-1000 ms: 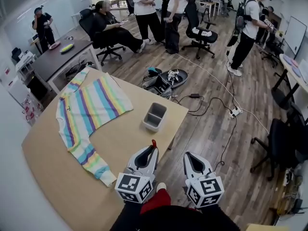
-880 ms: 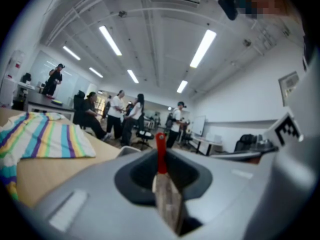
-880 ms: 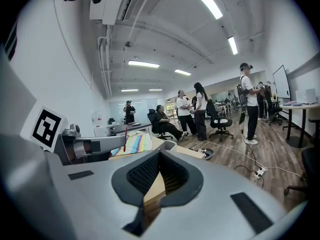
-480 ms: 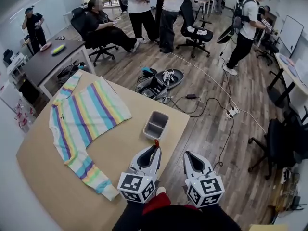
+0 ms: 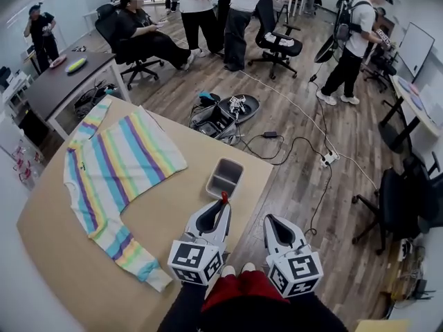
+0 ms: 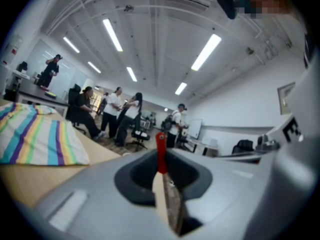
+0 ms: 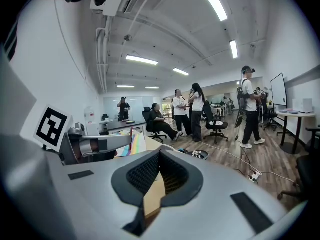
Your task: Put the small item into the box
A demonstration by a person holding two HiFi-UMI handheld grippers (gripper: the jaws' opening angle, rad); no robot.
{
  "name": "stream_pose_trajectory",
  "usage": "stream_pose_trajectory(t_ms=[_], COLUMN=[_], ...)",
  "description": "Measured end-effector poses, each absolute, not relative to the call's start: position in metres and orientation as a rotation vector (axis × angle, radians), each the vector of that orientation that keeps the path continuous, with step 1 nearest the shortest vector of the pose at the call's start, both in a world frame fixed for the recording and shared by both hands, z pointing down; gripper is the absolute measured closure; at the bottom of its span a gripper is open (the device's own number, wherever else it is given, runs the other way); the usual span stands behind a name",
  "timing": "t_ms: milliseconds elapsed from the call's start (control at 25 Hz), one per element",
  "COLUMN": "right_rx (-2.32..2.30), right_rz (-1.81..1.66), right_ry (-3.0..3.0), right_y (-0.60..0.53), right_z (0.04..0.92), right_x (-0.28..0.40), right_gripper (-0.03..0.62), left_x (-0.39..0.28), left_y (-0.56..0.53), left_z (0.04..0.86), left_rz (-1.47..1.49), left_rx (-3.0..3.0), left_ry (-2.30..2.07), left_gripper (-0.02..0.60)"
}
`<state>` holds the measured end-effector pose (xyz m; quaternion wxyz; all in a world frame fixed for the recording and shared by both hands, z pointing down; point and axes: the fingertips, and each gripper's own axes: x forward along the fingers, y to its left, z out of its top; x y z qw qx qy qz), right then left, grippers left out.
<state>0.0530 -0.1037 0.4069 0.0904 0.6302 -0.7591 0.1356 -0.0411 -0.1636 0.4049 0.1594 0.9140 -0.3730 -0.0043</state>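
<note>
Since a second ago, my left gripper (image 5: 221, 206) has edged nearer the grey box (image 5: 225, 177) by the bench's (image 5: 173, 206) right edge, jaws clamping a small red item (image 5: 223, 197), perhaps a stick, upright. Right gripper (image 5: 268, 221) hangs level alongside, closed and empty.

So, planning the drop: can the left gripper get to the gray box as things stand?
Probably yes. The gray box sits just ahead of the left gripper, whose jaws hold the red item; nothing lies between.
</note>
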Motion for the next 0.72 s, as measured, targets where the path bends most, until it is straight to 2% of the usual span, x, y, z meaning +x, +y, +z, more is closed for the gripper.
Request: stream_pose_trajectory(t_ms=[720], right_rx=[1.796], right_rz=[0.414], right_ry=[-2.316], right_y=[-0.156], right_z=[0.415], right_x=[0.070], right_gripper=[0.586], left_x=[-0.043], left_y=[-0.203], left_z=[0.408], left_rz=[0.022], left_rx=[2.574], left_ry=[-1.210], left_gripper=[0.528])
